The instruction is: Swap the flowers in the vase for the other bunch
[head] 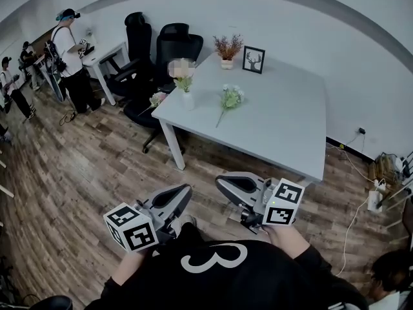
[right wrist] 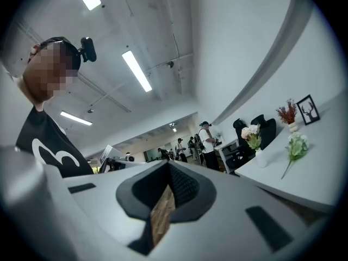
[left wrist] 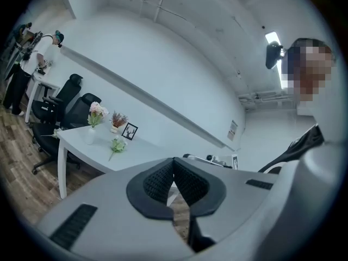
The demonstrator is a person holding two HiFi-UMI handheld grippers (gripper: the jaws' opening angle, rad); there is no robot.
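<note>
Both tools are clenched and empty: left tool (head: pixel 184 193), right tool (head: pixel 224 182), well apart from the white surface (head: pixel 284 115). The vase (head: pixel 188 101) with flowers (head: pixel 184 82) stands near its left edge, the loose bunch (head: pixel 230 98) lying nearby.

**Head view:** set high, facing forward and steeply down; counter (head: pixel 277 108) well ahead across the floor (head: pixel 97 173).
**Left gripper view:** low and level, looking over its fingers (left wrist: pixel 157 181); counter (left wrist: pixel 138 150) distant, at frame left.
**Right gripper view:** low, tilted slightly up, looking over its fingers (right wrist: pixel 185 186); counter (right wrist: pixel 321 173) at frame right.
**Shared by all three:** counter, vase (head: pixel 188 100), loose bunch (head: pixel 230 97).
</note>
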